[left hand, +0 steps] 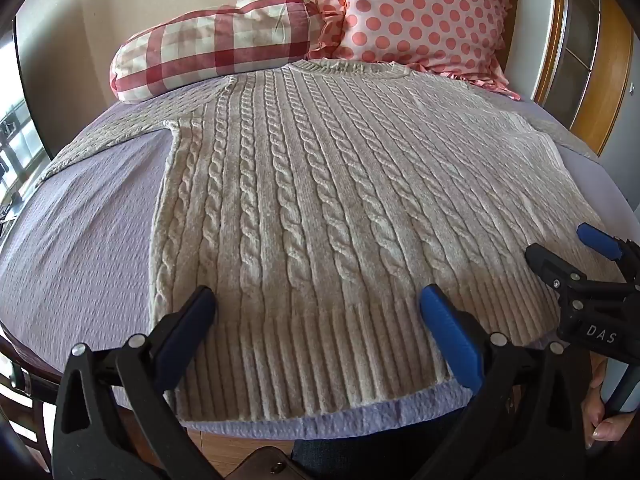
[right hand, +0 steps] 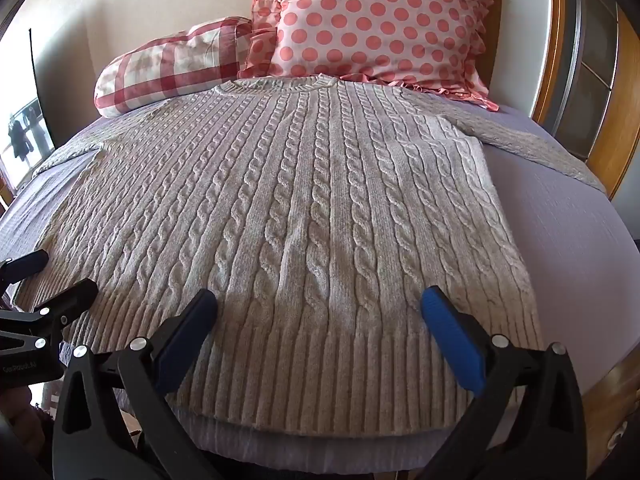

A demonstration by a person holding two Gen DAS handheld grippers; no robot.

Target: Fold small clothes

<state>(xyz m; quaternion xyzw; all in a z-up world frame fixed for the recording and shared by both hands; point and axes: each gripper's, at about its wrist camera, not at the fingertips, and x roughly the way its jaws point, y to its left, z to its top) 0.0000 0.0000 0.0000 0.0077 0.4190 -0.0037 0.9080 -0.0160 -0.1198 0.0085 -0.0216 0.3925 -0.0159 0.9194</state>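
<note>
A cream cable-knit sweater lies flat on a lilac bed sheet, collar at the far end, ribbed hem nearest me, sleeves spread to both sides. It also fills the right wrist view. My left gripper is open and empty, hovering over the hem's left part. My right gripper is open and empty over the hem's right part. The right gripper also shows at the right edge of the left wrist view, and the left gripper at the left edge of the right wrist view.
A red checked pillow and a pink polka-dot pillow lean against the wall behind the collar. A wooden frame stands at the right. The bed's front edge is just below the hem.
</note>
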